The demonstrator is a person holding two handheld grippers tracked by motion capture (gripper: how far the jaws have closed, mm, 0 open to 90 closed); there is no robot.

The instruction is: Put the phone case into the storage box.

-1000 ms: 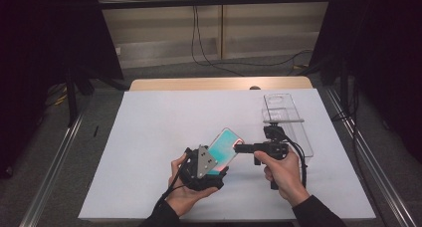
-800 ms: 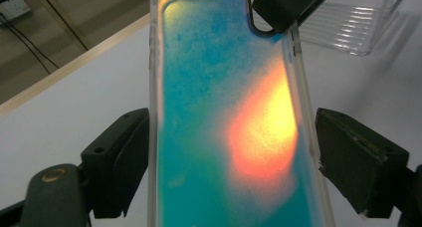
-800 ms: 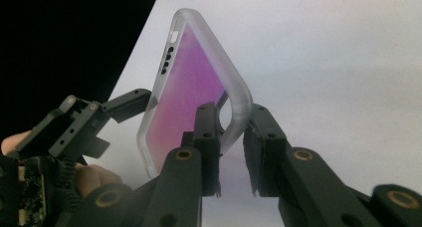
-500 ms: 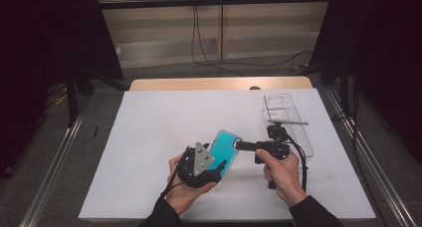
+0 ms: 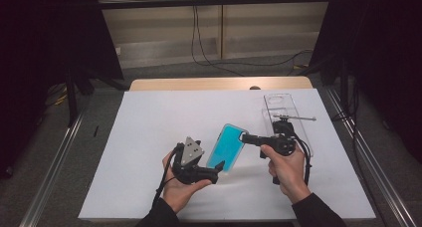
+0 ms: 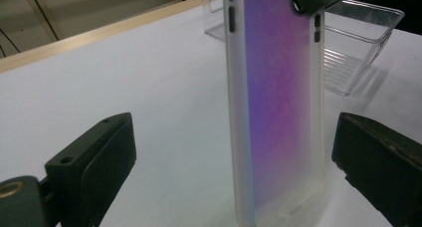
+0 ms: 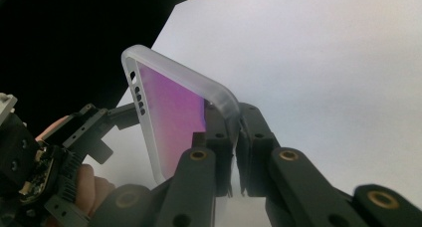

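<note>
A: Your right gripper (image 5: 245,137) has its jaws pressed together on the top edge of the phone case (image 5: 226,147), pinching its frosted rim, as the right gripper view shows (image 7: 230,137).

B: And your left gripper (image 5: 211,174)?

A: Its jaws are spread and have just been opening. In the left gripper view the phone case (image 6: 278,102) stands between them, and neither pad touches it.

B: Where does the case sit in the scene?

A: Near the middle of the white table (image 5: 149,132), a little toward the near edge, between your two hands. It stands tilted, with its lower end by your left gripper and its upper end at the right gripper's tips. From above it looks teal; from the grippers it looks pink and purple.

B: Anything else close by?

A: A clear plastic tray (image 5: 278,105) lies to the far right, behind your right hand (image 5: 286,165).
</note>
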